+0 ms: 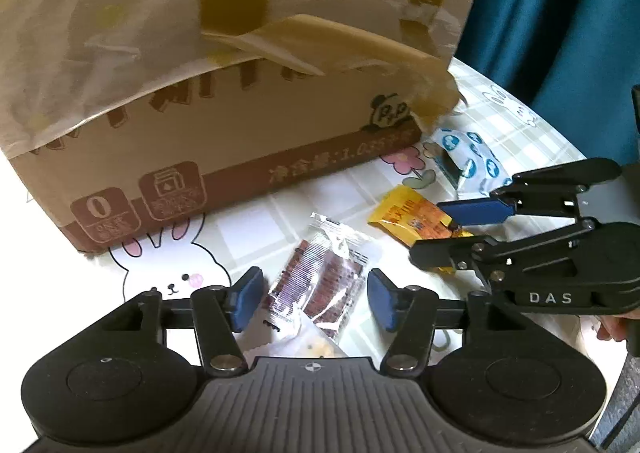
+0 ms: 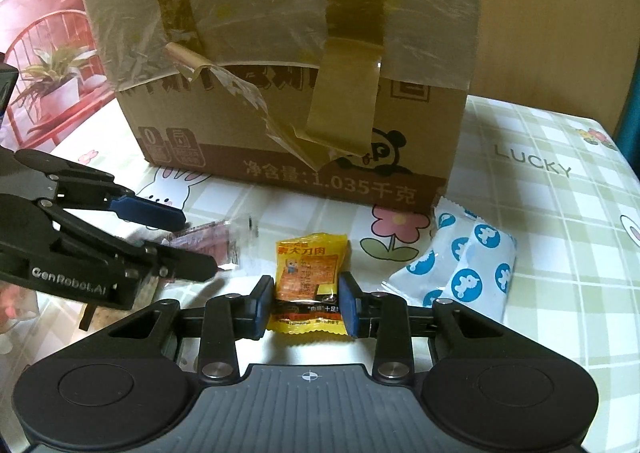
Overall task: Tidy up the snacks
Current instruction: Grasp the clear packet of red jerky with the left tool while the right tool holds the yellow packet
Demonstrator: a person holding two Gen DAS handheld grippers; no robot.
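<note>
A clear packet of dark red snack (image 1: 320,277) lies on the tablecloth between the open fingers of my left gripper (image 1: 314,299); it also shows in the right wrist view (image 2: 208,241). A yellow-orange snack packet (image 2: 308,277) lies between the fingers of my right gripper (image 2: 306,303), which stand open on either side of it. The same packet (image 1: 412,219) and the right gripper (image 1: 432,231) show in the left wrist view. A white packet with blue circles (image 2: 460,265) lies to the right, also in the left wrist view (image 1: 468,161).
A taped brown cardboard box (image 2: 280,101) stands just behind the snacks, with loose tape hanging down; it also shows in the left wrist view (image 1: 200,93). The checked tablecloth (image 2: 540,213) with rabbit and flower drawings covers the table. Another packet (image 1: 316,345) lies under the left gripper.
</note>
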